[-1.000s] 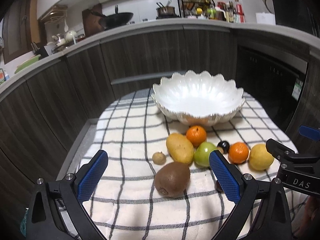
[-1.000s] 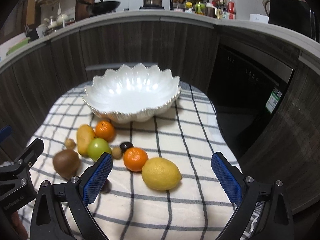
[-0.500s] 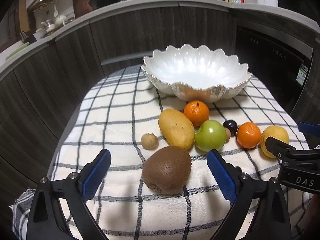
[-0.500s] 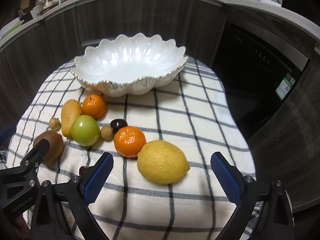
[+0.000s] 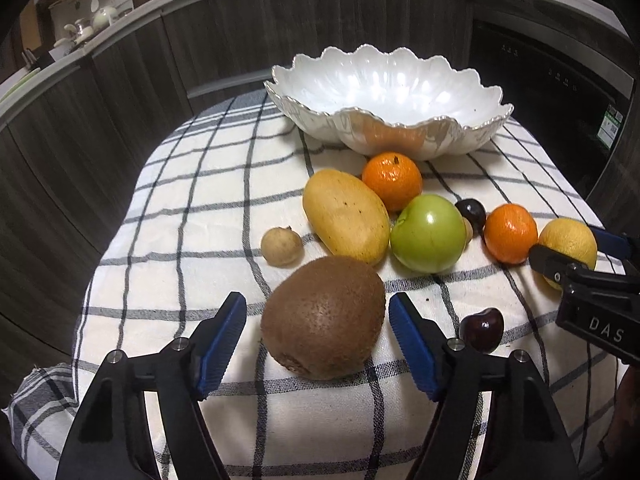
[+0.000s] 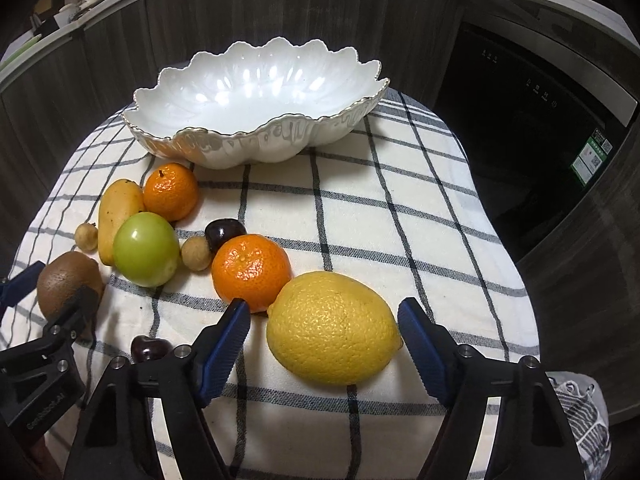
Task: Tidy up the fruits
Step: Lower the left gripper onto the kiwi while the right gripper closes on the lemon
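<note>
Left gripper (image 5: 316,336): jaws spread around kiwi (image 5: 323,317) on checked cloth (image 5: 200,200), pads clear of skin. White bowl (image 5: 400,120) beyond mango (image 5: 346,216), green apple (image 5: 428,233).

Right gripper (image 6: 325,340): jaws spread around lemon (image 6: 334,328), not gripping; orange (image 6: 251,268) just behind, touching lemon.

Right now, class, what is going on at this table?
A person holds a gripper in each hand over fruit on a checked cloth. The left gripper is open with its fingers on either side of the kiwi, not yet touching. The right gripper is open around the lemon in the same way. The white bowl behind holds nothing, and the mango, green fruit, two oranges and the small fruits all lie on the cloth.
</note>
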A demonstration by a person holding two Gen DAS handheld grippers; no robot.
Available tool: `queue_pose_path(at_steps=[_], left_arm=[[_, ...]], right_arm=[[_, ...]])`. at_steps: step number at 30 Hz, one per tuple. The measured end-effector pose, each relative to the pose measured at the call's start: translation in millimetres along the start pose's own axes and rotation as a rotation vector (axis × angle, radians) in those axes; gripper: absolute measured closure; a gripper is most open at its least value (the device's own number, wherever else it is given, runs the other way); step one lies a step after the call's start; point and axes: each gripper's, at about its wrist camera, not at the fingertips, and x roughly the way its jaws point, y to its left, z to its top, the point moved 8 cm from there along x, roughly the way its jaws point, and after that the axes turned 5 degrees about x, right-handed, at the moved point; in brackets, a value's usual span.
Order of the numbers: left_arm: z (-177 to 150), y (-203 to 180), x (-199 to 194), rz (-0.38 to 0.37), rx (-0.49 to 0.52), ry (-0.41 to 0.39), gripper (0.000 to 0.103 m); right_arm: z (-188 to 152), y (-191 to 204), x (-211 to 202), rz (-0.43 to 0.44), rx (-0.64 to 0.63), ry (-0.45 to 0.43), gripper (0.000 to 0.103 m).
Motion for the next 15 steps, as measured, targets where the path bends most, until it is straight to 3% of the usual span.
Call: queue_pose_path(at_steps=[9,15], left_arm=[[-5.0,-5.6,5.7,-0.01,0.005,0.026,0.04],[-4.6,-3.9,5.7,-0.006,0.001,0.015,0.044]], right_arm=[[2.6,-1.7,0.1,-0.012,-0.02,-0.014,0.038],[2.1,-0.3,1.8,-0.024,-0.048,-0.014,0.038]])
